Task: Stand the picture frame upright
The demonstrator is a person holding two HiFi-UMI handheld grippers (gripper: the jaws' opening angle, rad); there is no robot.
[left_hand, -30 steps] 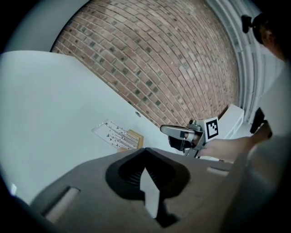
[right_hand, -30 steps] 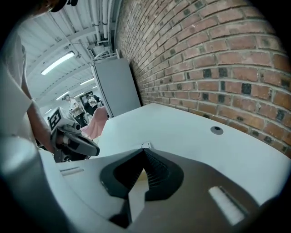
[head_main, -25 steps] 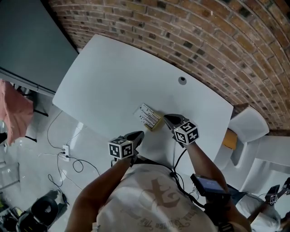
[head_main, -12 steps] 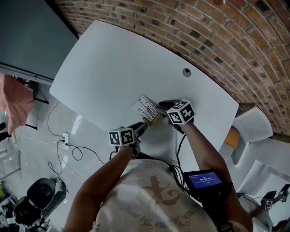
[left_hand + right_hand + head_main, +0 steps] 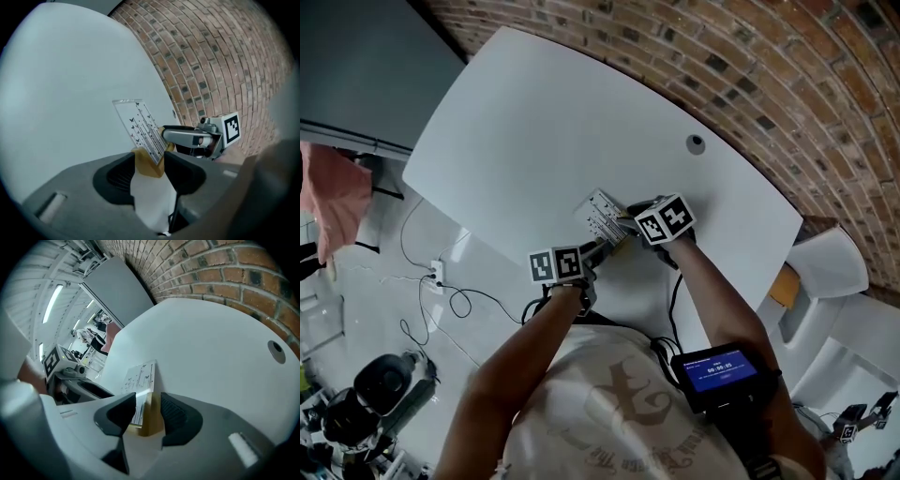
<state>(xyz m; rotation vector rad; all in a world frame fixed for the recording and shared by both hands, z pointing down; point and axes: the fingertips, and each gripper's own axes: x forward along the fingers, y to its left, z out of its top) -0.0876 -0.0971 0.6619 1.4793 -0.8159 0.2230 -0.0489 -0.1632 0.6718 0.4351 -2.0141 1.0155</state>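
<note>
The picture frame (image 5: pixel 605 217), a clear panel over a white printed sheet with a wooden strip along one edge, rests on the white table (image 5: pixel 534 122) near its front edge. Whether it lies flat or leans I cannot tell. My left gripper (image 5: pixel 595 251) reaches it from the near left, jaws opening, with the wooden strip (image 5: pixel 149 164) between them. My right gripper (image 5: pixel 630 214) comes from the right, jaws opening too. The frame's wooden end (image 5: pixel 151 413) sits in its gap, with a sliver of room beside one jaw. Each gripper shows in the other's view: right gripper (image 5: pixel 185 137), left gripper (image 5: pixel 82 385).
A round cable hole (image 5: pixel 696 143) sits in the table toward the brick wall (image 5: pixel 769 56). A white chair (image 5: pixel 830 267) stands to the right. Cables and a socket (image 5: pixel 436 277) lie on the floor left of the table edge.
Both grippers have moved in from the table's front edge to the frame's two ends, and their jaws have gone from shut to wide apart around it.
</note>
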